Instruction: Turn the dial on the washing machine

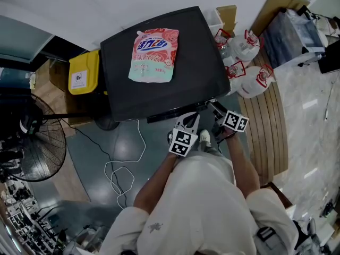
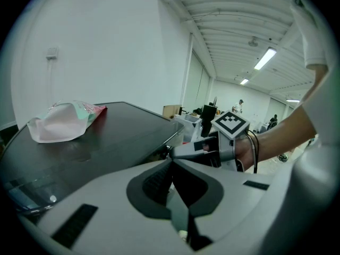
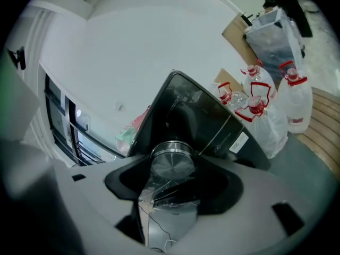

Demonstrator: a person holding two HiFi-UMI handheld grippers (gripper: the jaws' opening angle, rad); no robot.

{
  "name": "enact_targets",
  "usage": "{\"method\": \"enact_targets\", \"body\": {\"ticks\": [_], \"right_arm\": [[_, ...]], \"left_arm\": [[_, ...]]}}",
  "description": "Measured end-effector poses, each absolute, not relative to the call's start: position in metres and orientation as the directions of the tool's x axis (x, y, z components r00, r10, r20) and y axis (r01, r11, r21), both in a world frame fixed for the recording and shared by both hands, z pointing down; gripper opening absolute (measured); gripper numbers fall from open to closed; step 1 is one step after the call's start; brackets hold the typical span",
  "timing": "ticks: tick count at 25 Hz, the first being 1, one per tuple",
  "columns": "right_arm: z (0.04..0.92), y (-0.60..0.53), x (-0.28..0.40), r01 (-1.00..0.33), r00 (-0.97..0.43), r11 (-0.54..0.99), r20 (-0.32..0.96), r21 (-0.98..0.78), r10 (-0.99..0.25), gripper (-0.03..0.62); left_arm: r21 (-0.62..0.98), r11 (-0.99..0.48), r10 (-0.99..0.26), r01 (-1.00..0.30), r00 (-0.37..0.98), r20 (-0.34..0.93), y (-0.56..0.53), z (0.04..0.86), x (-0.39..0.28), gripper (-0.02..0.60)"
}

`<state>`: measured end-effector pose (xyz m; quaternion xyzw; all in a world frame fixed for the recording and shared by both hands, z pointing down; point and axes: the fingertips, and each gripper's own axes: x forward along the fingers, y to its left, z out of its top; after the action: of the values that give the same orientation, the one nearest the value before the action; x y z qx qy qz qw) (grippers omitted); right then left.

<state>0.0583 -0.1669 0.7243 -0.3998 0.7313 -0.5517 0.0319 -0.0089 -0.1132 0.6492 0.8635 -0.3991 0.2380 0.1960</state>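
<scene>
The washing machine (image 1: 159, 94) has a glossy black top, seen from above in the head view. Its silver dial (image 3: 171, 161) on the front panel fills the space between the jaws in the right gripper view. My right gripper (image 3: 172, 173) is shut on the dial, a dark pad against each side of it. In the head view the right gripper (image 1: 213, 107) reaches the machine's front edge. My left gripper (image 1: 194, 117) hangs just left of it, and the left gripper (image 2: 172, 180) is shut on nothing. The right gripper (image 2: 178, 152) also shows there, touching the machine's front.
A pink detergent pouch (image 1: 154, 54) lies on the machine top. A yellow bin (image 1: 84, 72) and a standing fan (image 1: 32, 142) are to the left. A white cable (image 1: 125, 169) loops on the floor. Water jugs (image 1: 249, 73) and a wooden platform (image 1: 271, 126) are to the right.
</scene>
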Motion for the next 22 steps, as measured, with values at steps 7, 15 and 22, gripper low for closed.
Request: {"method": "enact_targets", "body": {"ticks": [7, 15, 22], "right_arm": [[0.7268, -0.1665, 0.0589, -0.481, -0.685, 0.03, 0.354, -0.876, -0.637, 0.272], [0.7259, -0.1684, 0.0604, -0.491, -0.668, 0.018, 0.363, -0.871, -0.65, 0.278], [0.7298, -0.1622, 0.0649, -0.705, -0.601, 0.128, 0.492, -0.698, -0.629, 0.32]], "left_arm": [[0.152, -0.605, -0.593, -0.781, 0.57, 0.568, -0.1106, 0.6519, -0.0098, 0.014], [0.15, -0.607, -0.592, -0.78, 0.57, 0.569, -0.1108, 0.6506, -0.0105, 0.014], [0.151, -0.601, -0.596, -0.785, 0.566, 0.57, -0.1093, 0.6511, -0.0153, 0.014]]}}
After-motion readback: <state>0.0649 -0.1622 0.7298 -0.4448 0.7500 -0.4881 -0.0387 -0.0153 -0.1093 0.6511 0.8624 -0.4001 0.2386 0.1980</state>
